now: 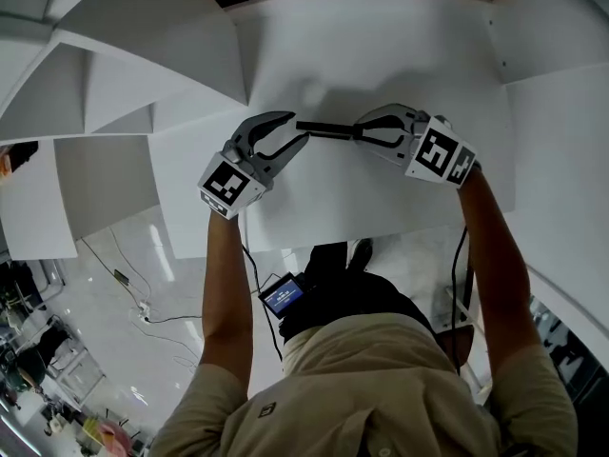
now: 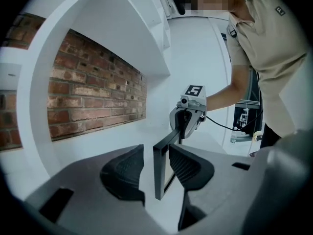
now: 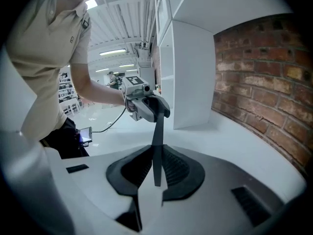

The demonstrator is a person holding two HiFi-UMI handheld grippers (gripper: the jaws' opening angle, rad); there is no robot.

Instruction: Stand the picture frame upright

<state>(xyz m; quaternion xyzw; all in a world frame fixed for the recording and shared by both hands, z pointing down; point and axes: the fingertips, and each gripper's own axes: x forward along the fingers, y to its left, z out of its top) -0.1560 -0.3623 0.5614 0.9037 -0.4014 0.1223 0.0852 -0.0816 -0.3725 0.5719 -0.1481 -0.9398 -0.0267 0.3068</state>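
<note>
Place: a white shelf (image 1: 381,55) with a brick wall (image 2: 93,97) behind it; we are looking steeply down from the head view.

Frame: the frame (image 1: 324,129) shows from above as a thin dark bar, so it stands on edge, spanning the gap between the two tools. In the left gripper view the frame (image 2: 159,173) runs away from the camera, with its near end an upright dark edge. In the right gripper view the frame (image 3: 157,151) is again a narrow upright strip.

Left hand-held gripper: the left hand-held gripper (image 1: 293,129) is at the frame's left end. In its own view (image 2: 156,152) the jaws are spread with the frame's end between them. There is a clear gap on the left side. The right pad (image 2: 188,166) sits just beside the frame, and we see no pinch.

Right hand-held gripper: the right hand-held gripper (image 1: 360,131) is at the frame's other end. In its own view (image 3: 157,161) both pads are closed in on the frame's thin edge, pinching it.

Contact with shelf: the frame looks low over the white surface, but we cannot tell whether its bottom edge rests there.

Marker cubes: one marker cube (image 1: 228,184) rides behind the left jaws and another (image 1: 442,155) behind the right.

Facing: each tool shows in the other's view, the left one (image 3: 155,112) and the right one (image 2: 182,131), end to end along the frame.
</note>
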